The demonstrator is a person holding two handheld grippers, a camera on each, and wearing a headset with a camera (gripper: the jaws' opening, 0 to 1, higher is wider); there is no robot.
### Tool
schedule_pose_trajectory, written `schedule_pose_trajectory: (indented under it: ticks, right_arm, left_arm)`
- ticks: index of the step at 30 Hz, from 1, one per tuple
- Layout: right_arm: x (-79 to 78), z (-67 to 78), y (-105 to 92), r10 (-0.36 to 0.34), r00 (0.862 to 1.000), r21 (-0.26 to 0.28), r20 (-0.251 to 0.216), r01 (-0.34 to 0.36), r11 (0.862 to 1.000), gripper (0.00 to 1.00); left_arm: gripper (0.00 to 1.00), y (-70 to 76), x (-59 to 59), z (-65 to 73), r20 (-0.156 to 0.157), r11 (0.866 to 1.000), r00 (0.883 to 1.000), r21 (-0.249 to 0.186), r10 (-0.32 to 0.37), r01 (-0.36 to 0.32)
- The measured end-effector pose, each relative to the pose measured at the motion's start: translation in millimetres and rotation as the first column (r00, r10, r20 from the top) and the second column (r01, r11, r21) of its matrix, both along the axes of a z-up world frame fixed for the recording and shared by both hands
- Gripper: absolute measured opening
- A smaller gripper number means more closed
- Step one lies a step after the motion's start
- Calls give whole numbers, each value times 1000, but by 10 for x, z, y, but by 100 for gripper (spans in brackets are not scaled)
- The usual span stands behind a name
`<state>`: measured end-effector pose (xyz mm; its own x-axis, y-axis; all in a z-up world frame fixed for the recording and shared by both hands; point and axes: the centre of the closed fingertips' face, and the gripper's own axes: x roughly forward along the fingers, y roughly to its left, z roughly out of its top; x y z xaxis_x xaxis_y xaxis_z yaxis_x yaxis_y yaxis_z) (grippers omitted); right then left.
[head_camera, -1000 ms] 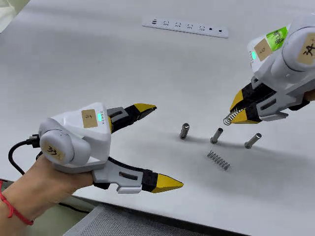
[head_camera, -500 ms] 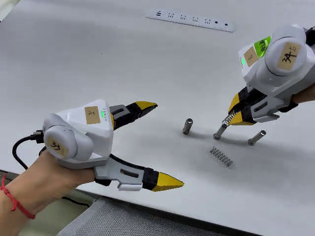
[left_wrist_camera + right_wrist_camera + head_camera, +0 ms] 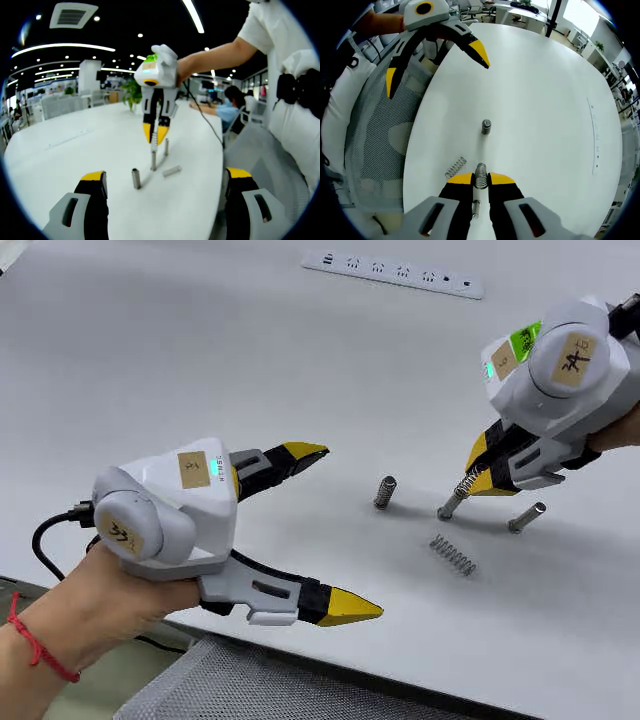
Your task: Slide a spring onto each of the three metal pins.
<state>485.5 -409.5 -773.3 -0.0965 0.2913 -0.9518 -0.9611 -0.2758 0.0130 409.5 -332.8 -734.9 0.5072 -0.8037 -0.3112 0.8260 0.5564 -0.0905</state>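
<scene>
My right gripper (image 3: 481, 474) is shut on a spring (image 3: 466, 483) that slants down onto the top of the middle pin (image 3: 450, 506). In the right gripper view the same spring (image 3: 480, 175) stands between the yellow tips. The left pin (image 3: 385, 492) wears a spring. The right pin (image 3: 525, 517) is bare and leans. A loose spring (image 3: 452, 554) lies flat on the table in front of the pins. My left gripper (image 3: 335, 530) hovers open to the left of the pins with nothing in it. The left gripper view shows the right gripper (image 3: 156, 131) above the middle pin (image 3: 154, 160).
A white power strip (image 3: 395, 273) lies at the far side of the white table (image 3: 200, 360). The table's front edge runs under my left gripper, with a grey mesh seat (image 3: 230, 690) below. A black cable (image 3: 45, 540) trails from the left gripper.
My right gripper has come down and left with the spring, so its lower end now meets the middle pin's top. The left gripper has stayed open in place.
</scene>
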Motion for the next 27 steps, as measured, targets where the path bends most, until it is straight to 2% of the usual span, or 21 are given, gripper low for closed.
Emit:
schedule_pose_trajectory:
  ticks: [11,27]
  right_arm:
    - [2,-63,13,-7,1000,-3,-8,7,1000,12]
    - [59,-262,-6,-16,1000,-4,1,16,1000,12]
  left_arm:
    - [99,-13,2,2,-5,1000,1000,-10,3,-3]
    - [98,-30,4,8,-8,1000,1000,-19,5,-5]
